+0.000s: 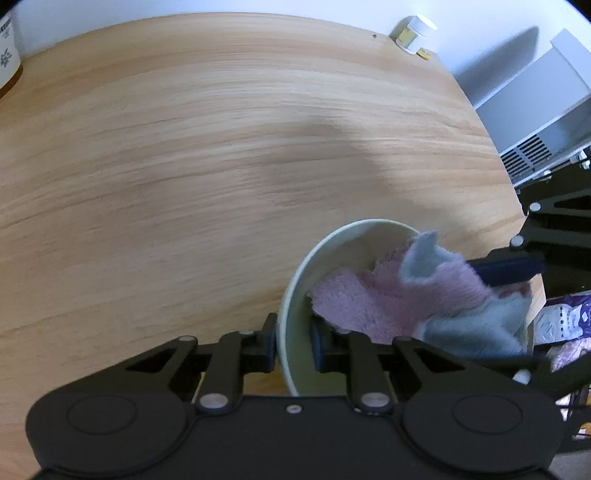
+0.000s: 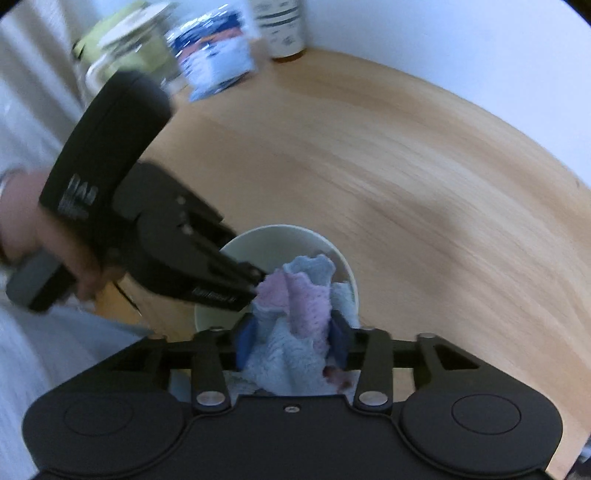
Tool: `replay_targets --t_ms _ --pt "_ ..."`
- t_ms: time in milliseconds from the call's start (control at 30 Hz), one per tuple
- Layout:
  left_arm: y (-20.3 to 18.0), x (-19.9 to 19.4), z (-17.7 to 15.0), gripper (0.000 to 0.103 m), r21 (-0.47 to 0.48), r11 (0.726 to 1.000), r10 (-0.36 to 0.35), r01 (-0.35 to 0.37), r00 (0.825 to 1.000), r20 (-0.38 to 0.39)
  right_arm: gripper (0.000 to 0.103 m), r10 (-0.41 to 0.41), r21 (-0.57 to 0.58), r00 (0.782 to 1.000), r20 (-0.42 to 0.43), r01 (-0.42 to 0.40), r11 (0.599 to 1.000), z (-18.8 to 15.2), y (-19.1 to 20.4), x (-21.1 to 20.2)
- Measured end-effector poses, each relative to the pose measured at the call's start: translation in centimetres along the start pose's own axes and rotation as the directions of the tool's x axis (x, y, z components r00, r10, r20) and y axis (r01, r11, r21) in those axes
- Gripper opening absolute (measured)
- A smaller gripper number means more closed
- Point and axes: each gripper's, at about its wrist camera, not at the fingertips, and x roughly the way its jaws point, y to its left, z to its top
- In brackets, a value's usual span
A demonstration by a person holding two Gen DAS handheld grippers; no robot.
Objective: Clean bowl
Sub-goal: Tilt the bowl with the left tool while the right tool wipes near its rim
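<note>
A pale green bowl (image 1: 295, 295) is tilted above the wooden table, near its right edge. My left gripper (image 1: 293, 343) is shut on the bowl's rim, one finger outside the wall and one inside. A pink and light blue cloth (image 1: 391, 299) lies bunched inside the bowl. My right gripper (image 2: 293, 341) is shut on the cloth (image 2: 291, 325) and presses it into the bowl (image 2: 266, 240). In the right wrist view the left gripper (image 2: 255, 284) reaches in from the left, held by a hand. In the left wrist view one right fingertip (image 1: 506, 267) shows at the cloth.
The wooden table (image 1: 184, 166) spreads wide to the left. A small white-capped jar (image 1: 412, 31) stands at its far right corner. Jars and a blue and white packet (image 2: 214, 59) stand at the back left against the wall. A white appliance (image 1: 535, 110) stands beyond the right edge.
</note>
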Motion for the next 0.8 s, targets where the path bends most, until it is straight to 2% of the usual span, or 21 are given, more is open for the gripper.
replay_targets --t_ms 133,300,400,600,667,800 --pt "0.0 -0.3 0.0 0.013 -0.006 1.000 -0.009 0.009 1.000 0.012 0.053 -0.054 -0.129 0.997 -0.063 0.046 0.991 0.6 1.8 1.6" --pt "-0.3 -0.3 0.0 0.012 0.007 1.000 -0.017 0.017 1.000 0.022 0.053 -0.160 -0.370 0.976 -0.147 0.096 0.924 0.5 4.7 3.9" --pt "-0.4 -0.1 0.0 0.012 0.016 1.000 -0.015 0.015 1.000 0.022 0.048 -0.149 -0.365 0.971 -0.186 0.072 0.928 1.0 4.3 4.5" --pt "-0.5 0.1 0.1 0.012 0.035 0.999 -0.024 0.024 1.000 0.012 0.030 -0.117 -0.339 0.960 -0.253 0.025 0.940 1.6 2.8 6.1" --pt "-0.3 0.2 0.1 0.012 0.031 0.999 -0.031 0.031 0.999 0.011 0.023 -0.113 -0.329 0.961 -0.251 0.025 0.944 1.6 2.6 6.1" --pt "-0.1 0.2 -0.1 0.011 0.026 0.998 -0.051 0.051 0.998 0.026 0.020 -0.084 -0.266 0.972 -0.219 0.023 0.964 1.7 1.6 5.1"
